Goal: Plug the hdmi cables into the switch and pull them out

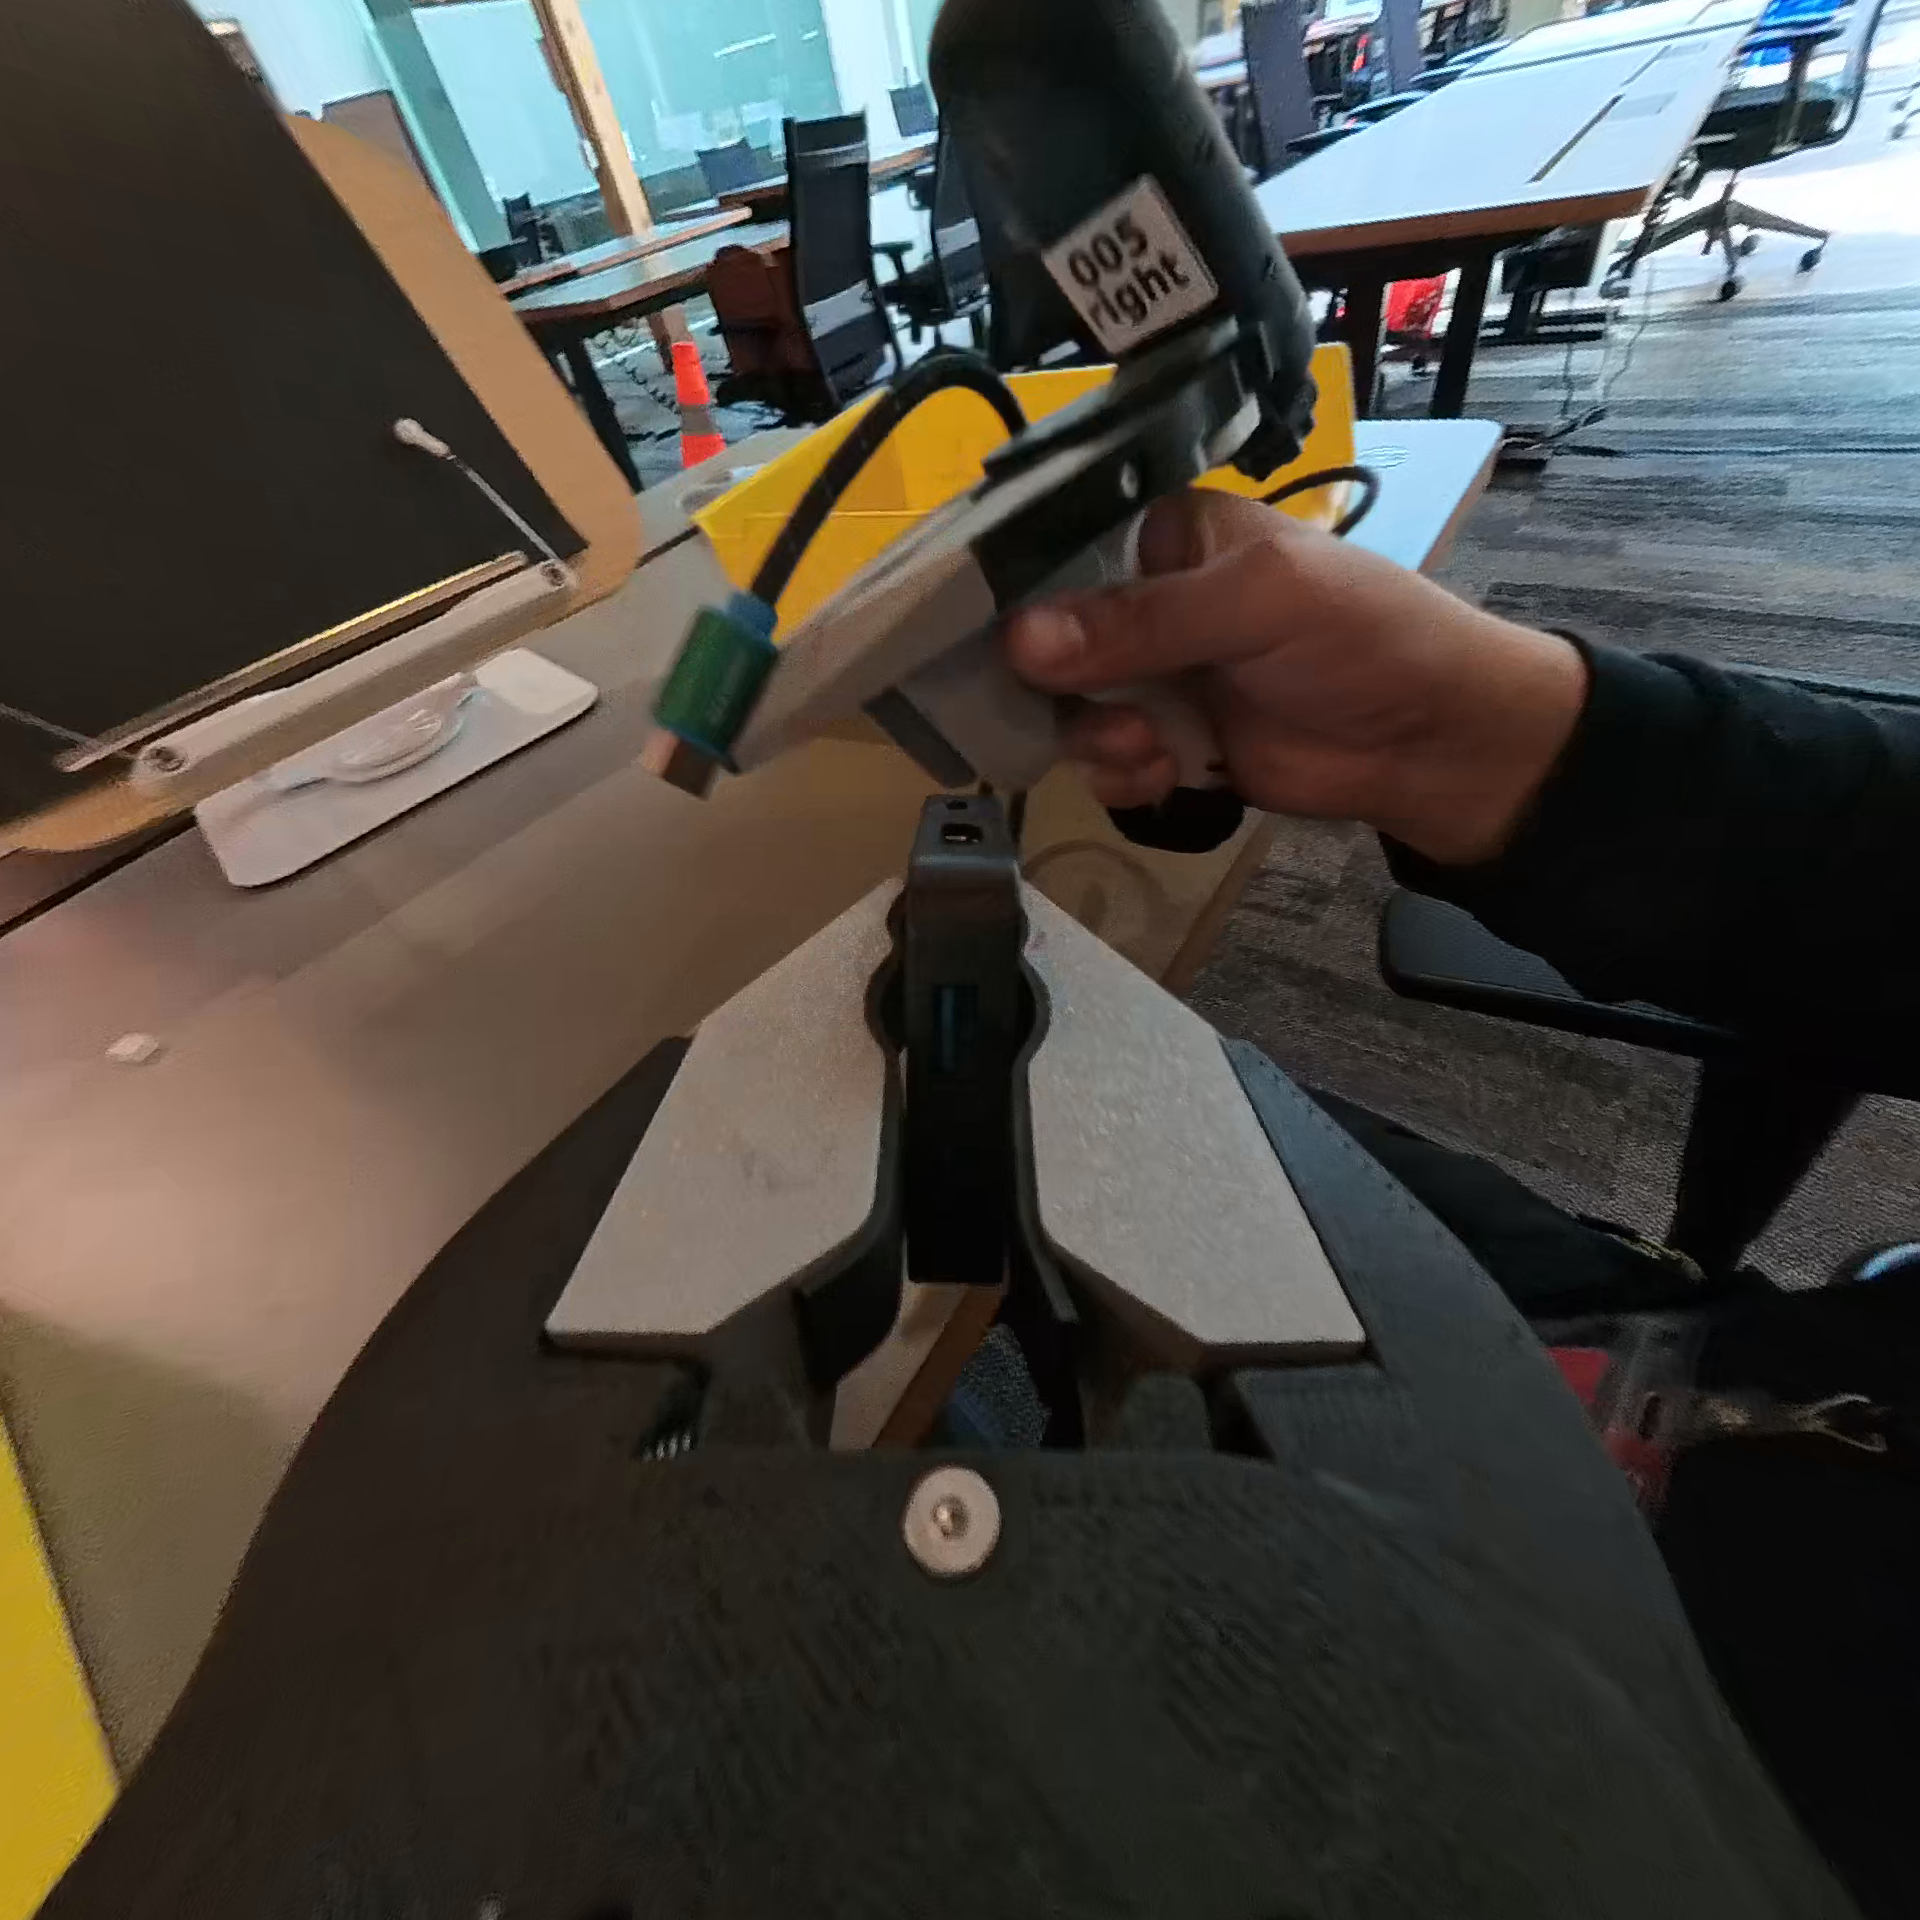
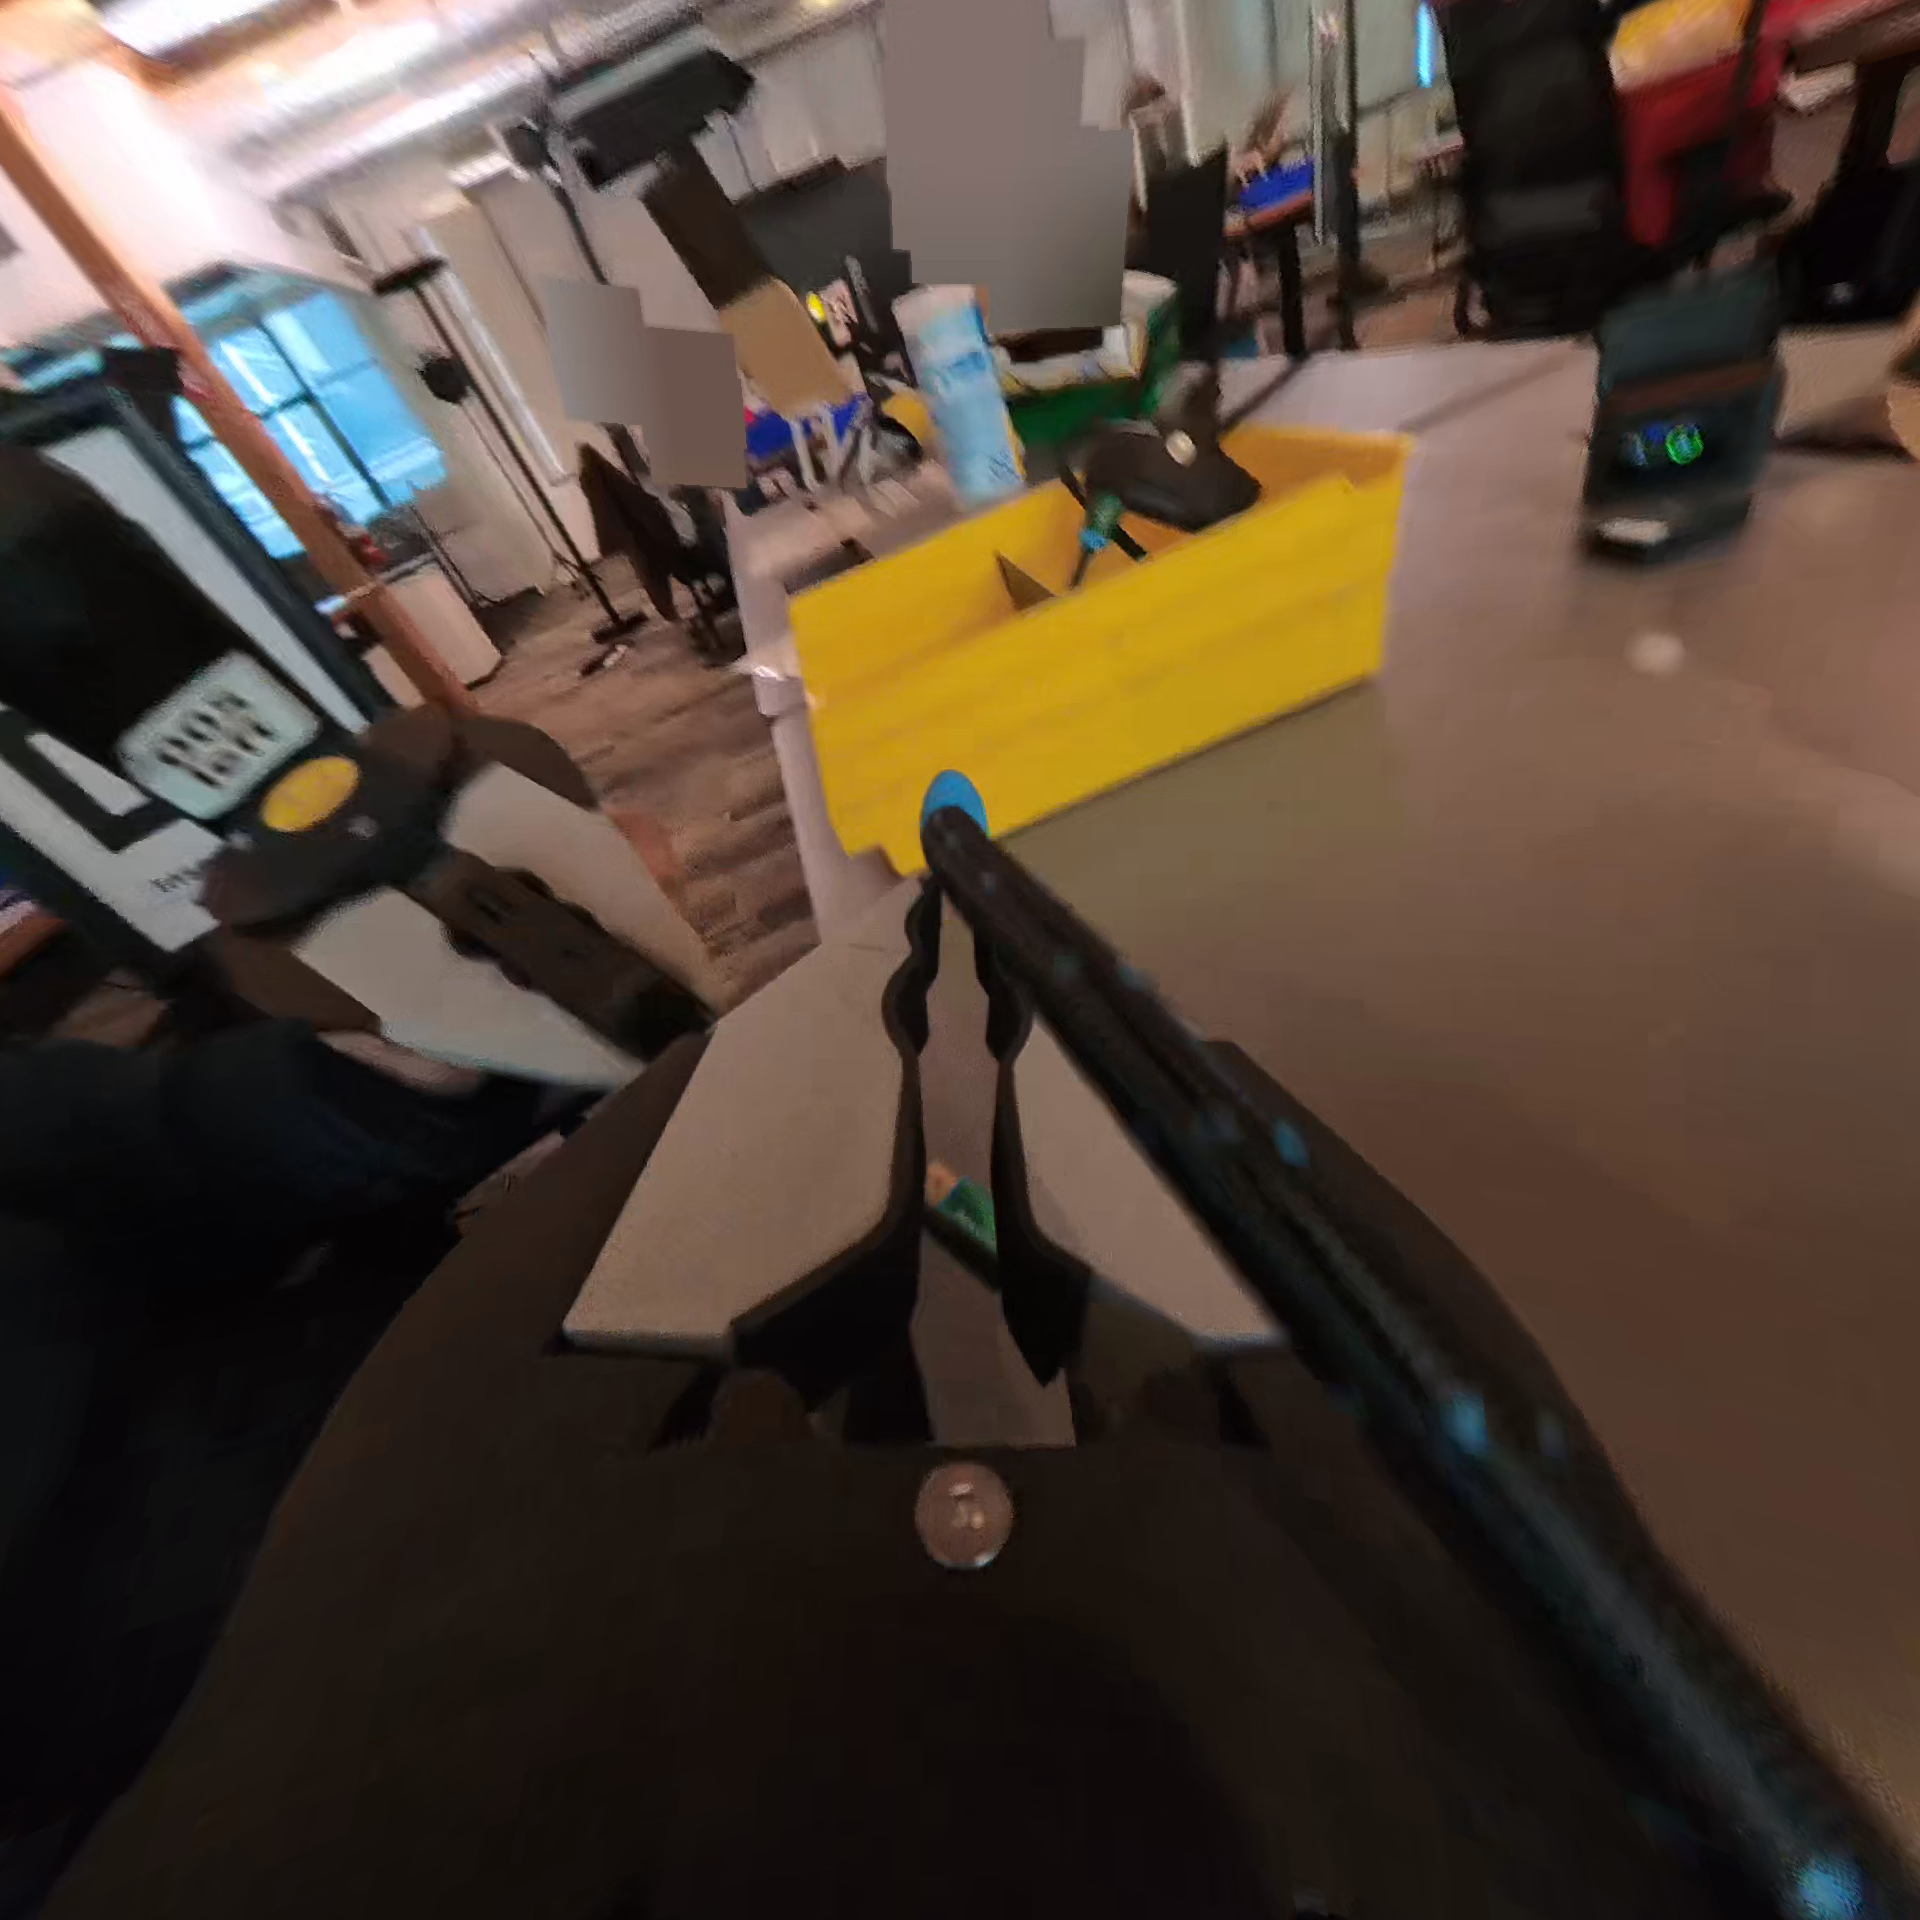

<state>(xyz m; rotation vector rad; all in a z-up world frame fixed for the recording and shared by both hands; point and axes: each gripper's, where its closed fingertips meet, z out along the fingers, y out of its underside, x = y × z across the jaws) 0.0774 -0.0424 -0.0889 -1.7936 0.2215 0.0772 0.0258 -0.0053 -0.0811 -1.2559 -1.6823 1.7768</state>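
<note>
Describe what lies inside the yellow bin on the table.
In the yellow bin, the right wrist view shows a black object, a cable end and a divider. Its walls hide the floor.

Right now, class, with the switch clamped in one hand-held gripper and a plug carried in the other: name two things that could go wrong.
1. The HDMI plug sits off to the left of the switch and looks tilted, so pushing in now might miss the port or jam the metal tip.
2. The left hand-held gripper pinches the switch only by its narrow sides, so insertion force could make it slip or twist.
</note>
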